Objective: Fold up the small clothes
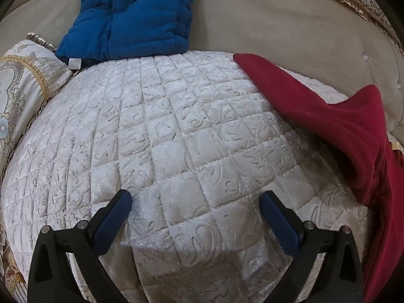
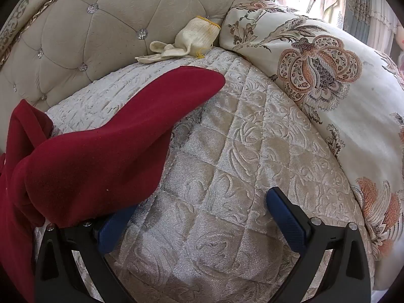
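Claws, left and right, gape empty; red garment left of right claw looks soft, limp, light, best pinched at an edge.

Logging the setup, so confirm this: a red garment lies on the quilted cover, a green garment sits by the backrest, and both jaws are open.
One error: the garment by the backrest is blue, not green, as the left wrist view shows. The red garment on the quilted cover and the open jaws are right.

Dark red garment, blue padded cloth, white embossed quilted cover, floral cream pillow.
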Demonstrator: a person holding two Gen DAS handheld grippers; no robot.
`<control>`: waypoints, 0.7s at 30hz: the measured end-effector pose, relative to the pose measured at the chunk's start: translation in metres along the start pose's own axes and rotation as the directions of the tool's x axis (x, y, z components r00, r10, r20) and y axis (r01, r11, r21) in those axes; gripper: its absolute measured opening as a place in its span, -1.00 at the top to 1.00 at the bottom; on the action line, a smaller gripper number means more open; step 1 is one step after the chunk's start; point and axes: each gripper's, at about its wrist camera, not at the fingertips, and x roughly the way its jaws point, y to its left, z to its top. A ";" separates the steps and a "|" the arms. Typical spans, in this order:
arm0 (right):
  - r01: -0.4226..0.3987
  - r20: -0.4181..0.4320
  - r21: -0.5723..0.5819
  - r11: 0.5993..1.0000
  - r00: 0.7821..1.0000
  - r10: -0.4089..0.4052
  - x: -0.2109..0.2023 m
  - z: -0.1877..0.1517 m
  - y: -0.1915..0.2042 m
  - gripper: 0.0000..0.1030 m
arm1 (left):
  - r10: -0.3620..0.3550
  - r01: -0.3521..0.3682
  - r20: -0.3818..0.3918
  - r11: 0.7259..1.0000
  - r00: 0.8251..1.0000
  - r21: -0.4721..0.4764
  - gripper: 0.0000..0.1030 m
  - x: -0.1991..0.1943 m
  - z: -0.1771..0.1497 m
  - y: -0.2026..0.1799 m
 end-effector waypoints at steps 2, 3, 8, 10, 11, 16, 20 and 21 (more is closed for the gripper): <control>-0.003 0.001 0.002 1.000 1.000 0.003 0.000 0.000 0.000 -0.70 | 0.006 -0.006 0.000 1.000 1.000 0.004 -1.00 0.000 0.000 0.000; -0.003 0.001 0.002 1.000 1.000 0.003 0.000 0.000 0.000 -0.70 | 0.006 -0.006 0.000 1.000 1.000 0.004 -1.00 0.000 0.000 -0.001; -0.002 0.001 0.002 1.000 1.000 0.002 0.000 0.000 0.000 -0.71 | 0.004 -0.004 -0.001 1.000 1.000 0.003 -1.00 0.000 0.000 0.000; -0.003 0.001 0.002 1.000 1.000 0.003 0.000 0.000 0.000 -0.71 | 0.011 -0.011 -0.001 1.000 1.000 0.008 -1.00 0.000 0.000 -0.001; -0.003 0.000 0.002 1.000 1.000 0.003 0.000 0.000 -0.001 -0.71 | 0.016 -0.016 -0.002 1.000 1.000 0.010 -1.00 -0.001 0.000 -0.002; -0.005 -0.017 -0.005 1.000 1.000 0.005 -0.002 0.004 0.002 -0.65 | 0.003 -0.003 -0.047 1.000 0.999 0.001 -0.99 -0.012 -0.001 -0.006; 0.006 -0.002 -0.030 1.000 1.000 -0.006 -0.030 -0.005 0.006 -0.30 | -0.050 0.050 -0.012 0.999 0.999 -0.002 -0.98 -0.042 -0.010 -0.006; 0.016 0.017 -0.031 0.999 1.000 -0.015 -0.040 -0.008 0.006 -0.30 | -0.054 0.054 -0.007 0.998 0.999 0.008 -0.98 -0.050 -0.011 -0.008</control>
